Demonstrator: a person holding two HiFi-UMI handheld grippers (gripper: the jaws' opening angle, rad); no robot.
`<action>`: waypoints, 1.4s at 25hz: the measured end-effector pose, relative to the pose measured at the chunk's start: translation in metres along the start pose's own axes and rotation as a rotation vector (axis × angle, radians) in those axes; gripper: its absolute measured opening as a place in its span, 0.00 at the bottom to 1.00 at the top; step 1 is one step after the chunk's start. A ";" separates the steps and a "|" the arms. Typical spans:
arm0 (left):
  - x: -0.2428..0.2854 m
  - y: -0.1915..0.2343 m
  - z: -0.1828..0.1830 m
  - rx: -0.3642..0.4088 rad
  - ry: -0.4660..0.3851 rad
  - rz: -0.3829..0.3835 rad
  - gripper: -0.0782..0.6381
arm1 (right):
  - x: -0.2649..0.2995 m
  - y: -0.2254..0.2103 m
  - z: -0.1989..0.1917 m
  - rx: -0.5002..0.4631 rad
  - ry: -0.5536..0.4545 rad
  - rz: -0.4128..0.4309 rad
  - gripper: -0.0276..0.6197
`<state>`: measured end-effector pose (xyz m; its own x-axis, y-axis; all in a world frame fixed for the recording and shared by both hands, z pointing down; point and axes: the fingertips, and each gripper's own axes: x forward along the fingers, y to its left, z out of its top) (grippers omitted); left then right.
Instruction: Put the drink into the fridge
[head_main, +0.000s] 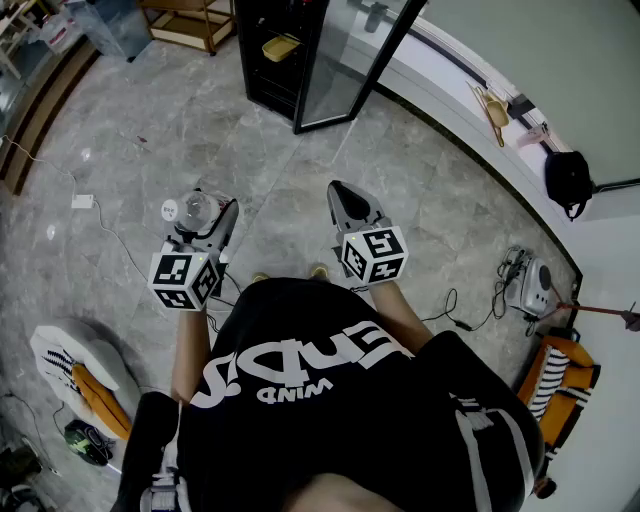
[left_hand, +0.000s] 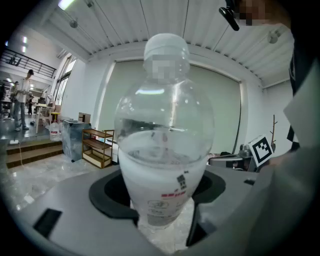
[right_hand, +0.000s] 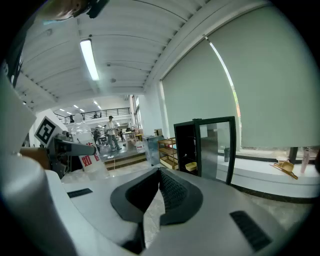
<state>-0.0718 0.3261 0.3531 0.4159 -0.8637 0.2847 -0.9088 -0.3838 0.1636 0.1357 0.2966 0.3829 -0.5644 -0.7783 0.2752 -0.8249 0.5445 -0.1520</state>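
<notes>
A clear plastic bottle (left_hand: 165, 150) with a white cap and a pale drink stands upright between the jaws of my left gripper (left_hand: 161, 202), which is shut on its lower body. From the head view the bottle (head_main: 195, 210) sits in the left gripper (head_main: 212, 222) above the floor. My right gripper (head_main: 347, 203) is beside it, shut and holding nothing; its ribbed pads (right_hand: 167, 187) meet at the tip. The black fridge (head_main: 285, 50) stands ahead with its glass door (head_main: 345, 55) swung open. In the right gripper view the fridge (right_hand: 189, 150) is straight ahead and the bottle (right_hand: 87, 145) is at the left.
A wooden shelf (head_main: 190, 20) stands left of the fridge. A white ledge (head_main: 470, 80) curves along the right wall, with a black bag (head_main: 568, 180) and a device with cables (head_main: 528, 285) beside it. Bags lie at the lower left (head_main: 75, 365). Grey marble floor (head_main: 200, 130) lies ahead.
</notes>
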 end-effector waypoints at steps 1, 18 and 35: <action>0.000 0.002 0.000 0.001 0.000 0.000 0.54 | 0.001 0.001 0.001 -0.003 -0.002 -0.001 0.08; -0.011 0.036 -0.004 0.006 0.012 -0.097 0.54 | 0.011 0.032 -0.012 0.019 -0.045 -0.086 0.08; 0.057 0.075 -0.002 0.049 0.015 -0.165 0.54 | 0.084 0.016 -0.011 0.037 -0.089 -0.108 0.08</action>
<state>-0.1161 0.2488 0.3836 0.5600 -0.7825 0.2722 -0.8283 -0.5359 0.1634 0.0755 0.2433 0.4144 -0.4713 -0.8574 0.2067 -0.8807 0.4452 -0.1615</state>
